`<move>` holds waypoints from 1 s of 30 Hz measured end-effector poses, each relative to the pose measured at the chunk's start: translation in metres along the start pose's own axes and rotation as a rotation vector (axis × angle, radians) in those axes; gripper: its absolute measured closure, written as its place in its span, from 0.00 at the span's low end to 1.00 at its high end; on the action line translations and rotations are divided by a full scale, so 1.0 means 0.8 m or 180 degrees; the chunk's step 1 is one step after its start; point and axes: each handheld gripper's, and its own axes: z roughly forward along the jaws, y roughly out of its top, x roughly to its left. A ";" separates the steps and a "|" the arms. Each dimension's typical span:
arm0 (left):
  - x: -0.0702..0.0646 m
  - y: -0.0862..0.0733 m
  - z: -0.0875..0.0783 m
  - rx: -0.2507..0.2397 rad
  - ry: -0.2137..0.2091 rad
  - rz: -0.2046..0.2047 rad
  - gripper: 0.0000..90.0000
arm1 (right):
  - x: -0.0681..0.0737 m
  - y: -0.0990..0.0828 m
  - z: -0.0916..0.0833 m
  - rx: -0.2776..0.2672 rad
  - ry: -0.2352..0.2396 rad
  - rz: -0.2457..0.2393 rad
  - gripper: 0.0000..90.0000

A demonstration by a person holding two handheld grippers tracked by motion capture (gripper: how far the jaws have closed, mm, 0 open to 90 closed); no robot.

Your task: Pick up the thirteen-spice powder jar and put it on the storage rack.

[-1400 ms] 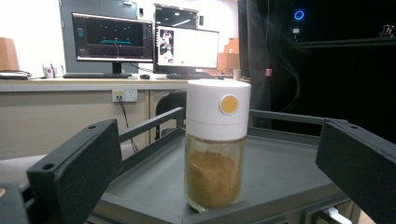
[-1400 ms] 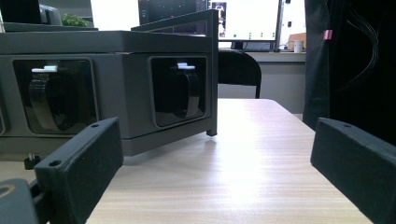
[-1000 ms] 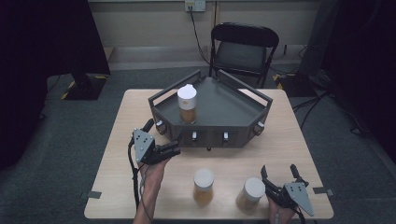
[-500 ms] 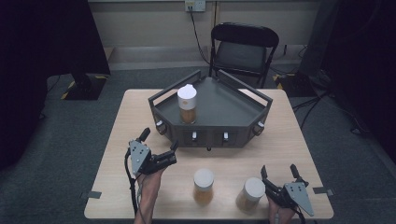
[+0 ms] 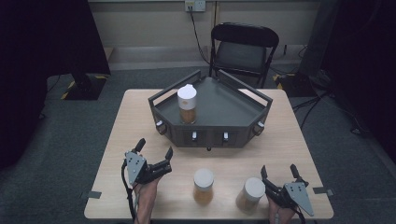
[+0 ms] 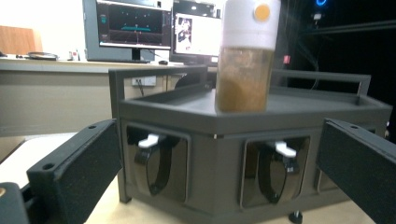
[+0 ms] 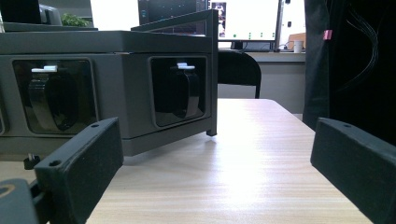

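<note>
The left gripper (image 5: 154, 154) spreads its fingers wide and empty. Just right of them on the counter (image 5: 308, 154) stands a white-capped, amber-filled plastic jar (image 5: 203, 186); another (image 5: 250, 193) sits just left of the right gripper (image 5: 279, 173), equally wide. These jars are probably light, rigid and smooth; grip mid-body.

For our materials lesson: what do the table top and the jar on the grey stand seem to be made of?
Table top: pale wood or wood-look laminate, smooth with a light sheen; grain lines show in the right gripper view.
Jar: clear plastic or glass, brown contents visible through it; its white cap looks like matte plastic.
</note>
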 end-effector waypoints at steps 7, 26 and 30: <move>-0.008 -0.022 -0.009 -0.0001 0.0044 0.0110 0.00 | 0.000 0.000 0.000 0.0000 0.0000 0.0000 0.01; -0.019 -0.060 -0.019 0.0158 0.0088 0.0261 0.00 | 0.000 0.000 0.000 0.0000 -0.0001 0.0000 0.01; -0.020 -0.063 -0.020 0.0203 0.0099 0.0272 0.00 | 0.000 0.000 0.000 0.0000 0.0000 0.0000 0.01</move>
